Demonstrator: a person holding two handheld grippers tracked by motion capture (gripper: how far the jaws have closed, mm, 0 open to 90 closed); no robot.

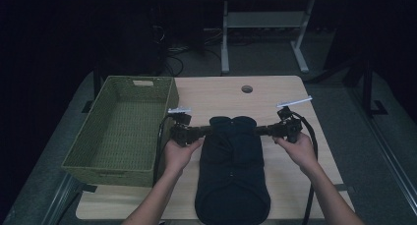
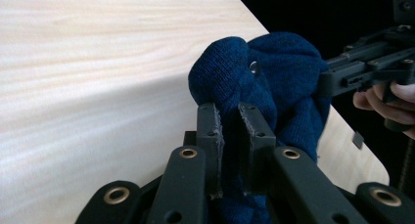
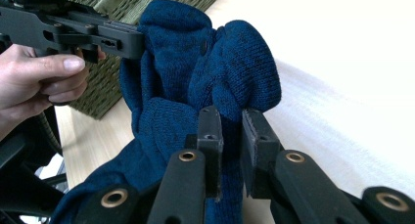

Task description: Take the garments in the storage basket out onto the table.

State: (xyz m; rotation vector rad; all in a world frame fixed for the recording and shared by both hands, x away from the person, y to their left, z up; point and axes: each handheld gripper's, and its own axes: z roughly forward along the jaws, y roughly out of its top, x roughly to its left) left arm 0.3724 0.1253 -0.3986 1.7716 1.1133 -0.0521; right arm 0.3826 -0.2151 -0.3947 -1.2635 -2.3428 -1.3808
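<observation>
A dark blue knitted garment (image 1: 231, 161) lies lengthwise on the wooden table (image 1: 216, 95), its far end bunched up. My left gripper (image 1: 209, 130) is shut on the garment's left shoulder; up close the knit (image 2: 254, 82) is pinched between its pads. My right gripper (image 1: 256, 131) is shut on the right shoulder, the fabric (image 3: 195, 87) clamped between its jaws. Each gripper view also shows the other gripper farther off, gripping the same bunched end. Both hands hold the grippers level, pointing inward at each other.
A green woven basket (image 1: 123, 126) stands empty at the table's left edge, close to my left hand. A round cable hole (image 1: 247, 89) sits near the table's far edge. Desk legs and cables lie on the floor beyond.
</observation>
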